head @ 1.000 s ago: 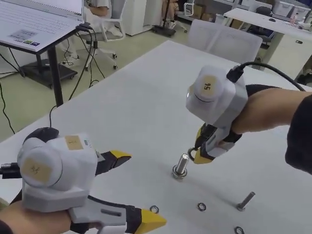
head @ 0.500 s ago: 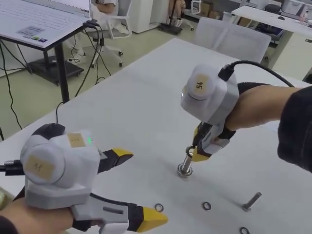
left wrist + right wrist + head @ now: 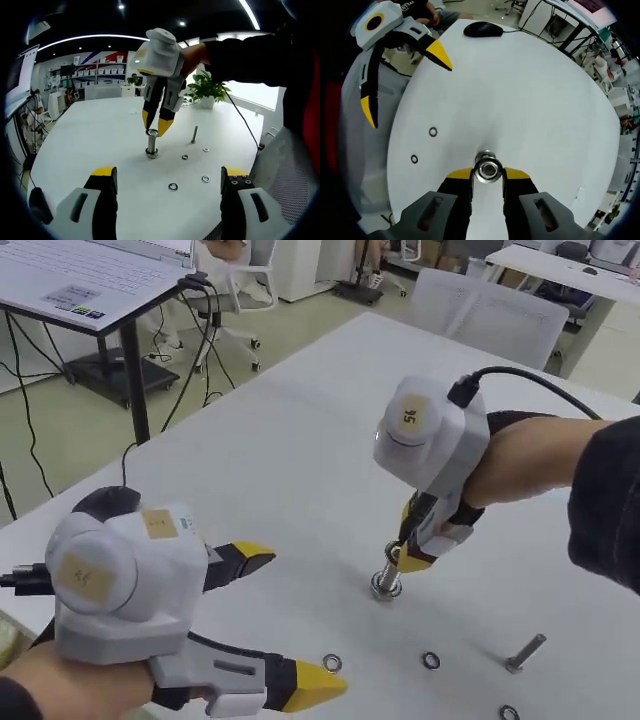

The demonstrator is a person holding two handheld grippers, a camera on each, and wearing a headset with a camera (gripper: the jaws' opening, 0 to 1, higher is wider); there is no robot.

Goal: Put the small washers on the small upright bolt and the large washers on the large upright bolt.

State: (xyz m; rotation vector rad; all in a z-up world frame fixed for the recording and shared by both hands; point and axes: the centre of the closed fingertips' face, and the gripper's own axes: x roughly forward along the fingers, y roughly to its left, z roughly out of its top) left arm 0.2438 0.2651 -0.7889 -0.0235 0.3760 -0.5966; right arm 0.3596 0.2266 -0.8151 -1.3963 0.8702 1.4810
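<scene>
So the right claw [image 3: 398, 558] is pinched on a washer [image 3: 487, 169], holding it right at the top of the upright bolt [image 3: 386, 582], with one yellow tip on each side of the bolt's top. That bolt stands on the white tabletop [image 3: 300, 460]. Three loose washers [image 3: 332, 663] lie flat a bit nearer the person, and a smaller bolt [image 3: 527, 652] lies on its side off to the right. The left claw [image 3: 290, 620] hangs low by the near edge, jaws spread wide, gripping nothing, well apart from the upright bolt.
</scene>
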